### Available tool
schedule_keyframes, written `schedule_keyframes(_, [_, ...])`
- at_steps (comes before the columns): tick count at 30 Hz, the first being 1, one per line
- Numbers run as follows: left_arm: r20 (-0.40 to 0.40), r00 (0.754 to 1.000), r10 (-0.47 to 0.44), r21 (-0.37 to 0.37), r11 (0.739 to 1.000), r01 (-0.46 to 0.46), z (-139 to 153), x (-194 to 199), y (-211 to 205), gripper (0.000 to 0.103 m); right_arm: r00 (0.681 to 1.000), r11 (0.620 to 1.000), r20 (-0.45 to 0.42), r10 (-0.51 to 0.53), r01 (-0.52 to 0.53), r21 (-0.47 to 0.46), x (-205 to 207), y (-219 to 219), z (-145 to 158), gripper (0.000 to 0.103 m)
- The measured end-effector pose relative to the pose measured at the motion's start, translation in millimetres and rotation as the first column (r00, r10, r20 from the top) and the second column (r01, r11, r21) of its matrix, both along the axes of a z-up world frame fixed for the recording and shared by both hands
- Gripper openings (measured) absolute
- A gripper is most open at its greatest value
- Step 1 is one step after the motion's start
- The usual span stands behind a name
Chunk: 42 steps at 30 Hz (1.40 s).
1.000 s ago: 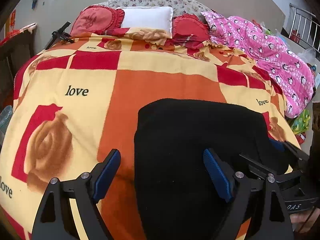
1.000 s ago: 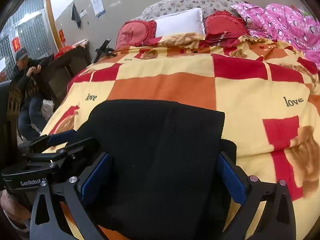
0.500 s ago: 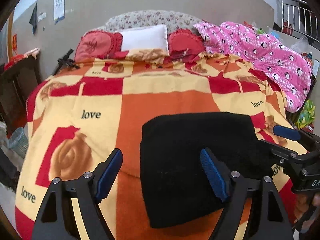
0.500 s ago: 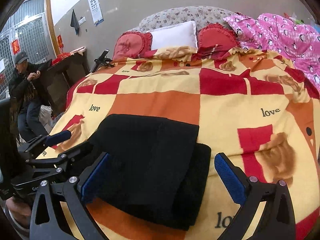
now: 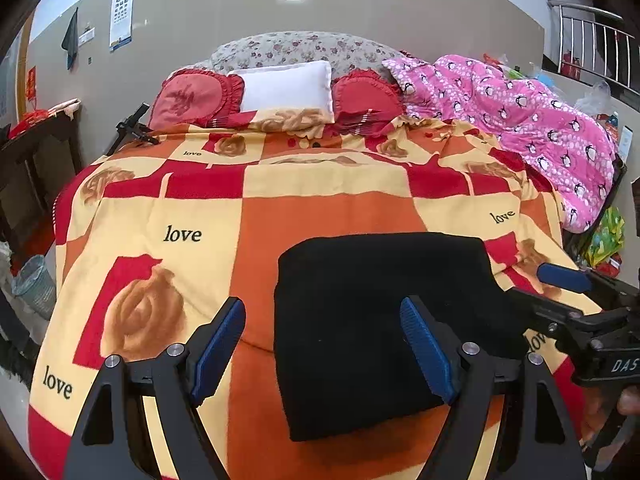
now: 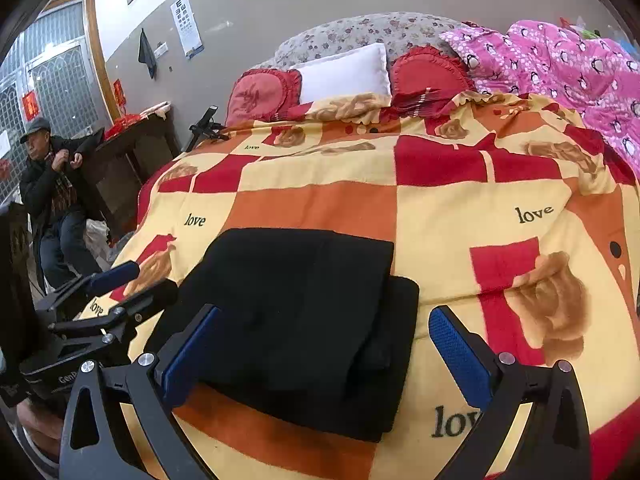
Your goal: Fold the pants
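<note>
The bed carries a checked blanket (image 5: 320, 216) in orange, red and cream, printed with roses and the word "love"; it fills both views. A pink penguin-print quilt (image 5: 520, 112) lies heaped along its far right side. At the head stand a white pillow (image 5: 286, 86) and two red ruffled cushions (image 5: 196, 96).

The black pants (image 5: 380, 320) lie folded into a compact rectangle on the blanket near the front edge of the bed. My left camera shows them as one flat dark block; only my right camera shows the layering, an upper fold (image 6: 296, 300) resting on a wider lower layer that sticks out at the right.

My right camera alone shows a seated man (image 6: 48, 192) in a cap beside a dark wooden table at the left of the room. My left camera alone shows a railing (image 5: 588, 40) at upper right.

My left gripper (image 5: 322, 344) has its blue pads spread wide, above the pants' left edge and holding nothing. My right gripper (image 6: 320, 356) is likewise spread wide and unloaded, over the near part of the pants. Each camera catches the other gripper at its frame edge.
</note>
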<state>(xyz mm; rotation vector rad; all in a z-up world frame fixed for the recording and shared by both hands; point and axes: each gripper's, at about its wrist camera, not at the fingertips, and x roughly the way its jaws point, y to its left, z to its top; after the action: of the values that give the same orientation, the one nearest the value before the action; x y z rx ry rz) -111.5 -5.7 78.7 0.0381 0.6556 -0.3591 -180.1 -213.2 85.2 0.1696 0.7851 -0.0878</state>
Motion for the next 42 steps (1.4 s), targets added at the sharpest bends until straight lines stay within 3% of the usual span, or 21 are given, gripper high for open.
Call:
schedule_keyframes(13, [-0.018, 1.0, 0.009, 0.009, 1.0, -0.009, -3, 9, -1, 0.079, 0.999, 1.0, -0.032, -0.013, 0.014, 0.028, 5, -6, -9, 0.103])
schedule_keyframes(21, [-0.069, 0.998, 0.012, -0.026, 1.0, -0.014, -6, 21, 9, 0.079, 0.999, 0.999, -0.053, -0.008, 0.011, 0.04, 11, -10, -15, 0.103])
schedule_keyframes(25, [-0.098, 0.995, 0.024, -0.065, 0.997, -0.03, -6, 29, 23, 0.079, 0.998, 0.998, -0.064, -0.02, 0.024, 0.062, 13, -20, -19, 0.103])
schedule_keyframes(33, [-0.266, 0.964, -0.014, -0.229, 0.972, -0.049, -29, 62, 37, 0.079, 0.991, 0.977, -0.124, -0.05, 0.074, 0.199, 23, -46, -42, 0.103])
schedule_keyframes(38, [-0.301, 0.953, -0.032, -0.19, 0.981, -0.027, -44, 80, 25, 0.08, 0.985, 0.971, -0.166, -0.038, 0.075, 0.227, 31, -50, -59, 0.103])
schedule_keyframes(42, [-0.346, 0.936, -0.07, -0.271, 0.962, -0.029, -55, 95, 22, 0.081, 0.99, 0.969, -0.141, -0.017, 0.051, 0.242, 35, -50, -62, 0.102])
